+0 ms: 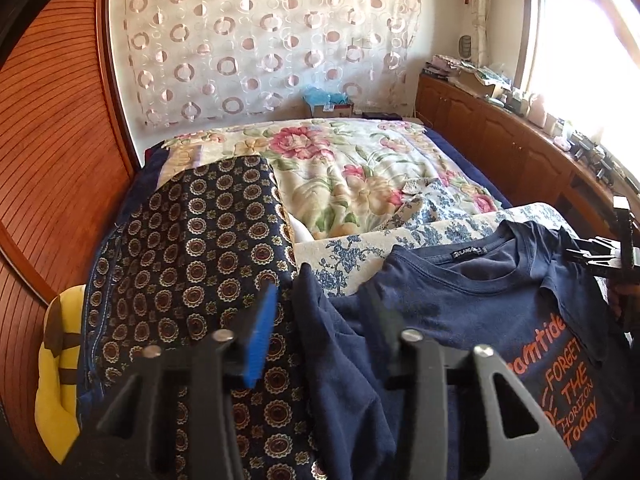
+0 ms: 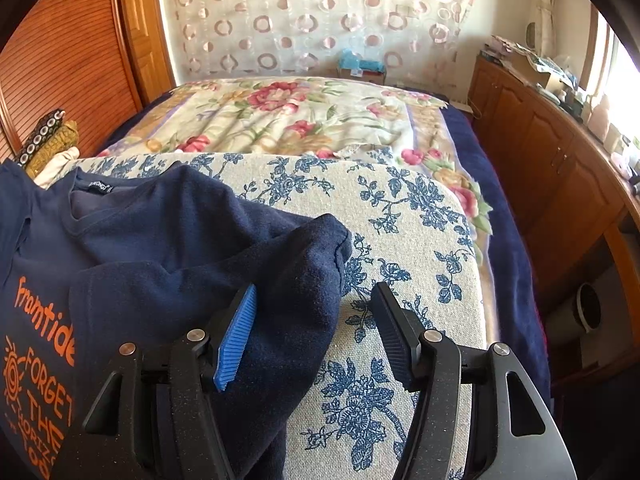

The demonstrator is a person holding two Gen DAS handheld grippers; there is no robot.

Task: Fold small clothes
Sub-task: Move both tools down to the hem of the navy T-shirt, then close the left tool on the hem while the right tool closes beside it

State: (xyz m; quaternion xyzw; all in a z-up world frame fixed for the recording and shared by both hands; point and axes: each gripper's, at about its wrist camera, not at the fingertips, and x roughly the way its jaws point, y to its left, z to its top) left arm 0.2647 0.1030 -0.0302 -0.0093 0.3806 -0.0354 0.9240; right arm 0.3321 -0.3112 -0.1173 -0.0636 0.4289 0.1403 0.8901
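Observation:
A navy T-shirt (image 1: 460, 300) with orange lettering lies front-up on a blue-flowered cushion (image 1: 360, 256) on the bed. In the left wrist view my left gripper (image 1: 320, 320) is open, with the shirt's left sleeve (image 1: 328, 340) between its fingers. In the right wrist view the T-shirt (image 2: 140, 248) lies left, its right sleeve (image 2: 304, 280) folded inward over the body. My right gripper (image 2: 316, 328) is open around that sleeve's end, above the flowered cushion (image 2: 400, 220). The right gripper also shows in the left wrist view (image 1: 600, 256) at the shirt's far edge.
A dark patterned cloth (image 1: 192, 260) lies left of the shirt, with a yellow toy (image 1: 56, 360) beyond it. A floral blanket (image 2: 300, 120) covers the bed behind. Wooden cabinets (image 2: 560, 168) run along the right, a slatted wooden wall (image 1: 52, 140) on the left.

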